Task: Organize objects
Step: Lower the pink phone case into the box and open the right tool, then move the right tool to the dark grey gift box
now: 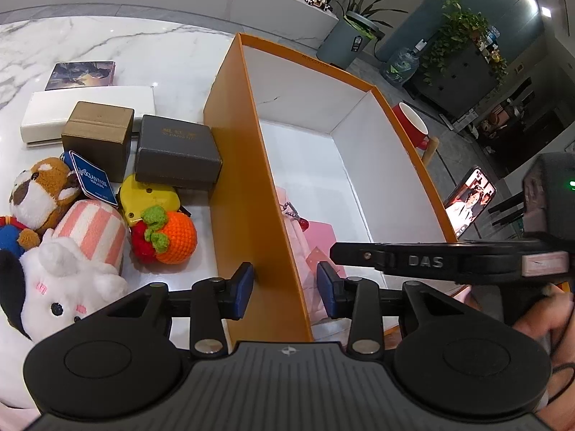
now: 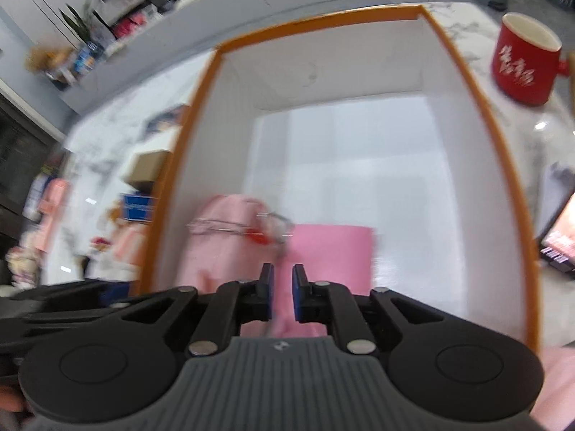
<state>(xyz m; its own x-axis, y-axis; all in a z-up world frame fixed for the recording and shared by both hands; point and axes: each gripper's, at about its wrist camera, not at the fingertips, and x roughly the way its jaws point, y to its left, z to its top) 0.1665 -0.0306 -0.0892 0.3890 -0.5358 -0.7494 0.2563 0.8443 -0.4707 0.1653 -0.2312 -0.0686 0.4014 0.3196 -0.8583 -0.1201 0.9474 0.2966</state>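
An orange box (image 1: 233, 165) with a white inside stands on the marble table. At its near end lie a pink pouch (image 2: 222, 240), a pink flat card (image 2: 334, 251) and a metal chain with a red charm (image 2: 257, 237). My left gripper (image 1: 286, 289) straddles the box's left wall near the close corner. Its blue pads stand a little apart from the wall, so it is open. My right gripper (image 2: 283, 287) hangs over the pink things inside the box, its pads a narrow gap apart with nothing pinched between them. One of its black fingers (image 1: 395, 260) reaches in from the right.
Left of the box crowd a plush dog (image 1: 39, 190), a white plush (image 1: 64, 287), a crochet orange (image 1: 176, 237), a yellow tape measure (image 1: 151, 194), a grey case (image 1: 176, 154) and a brown box (image 1: 97, 136). A red mug (image 2: 521, 64) and a lit phone (image 1: 467, 201) stand right of it.
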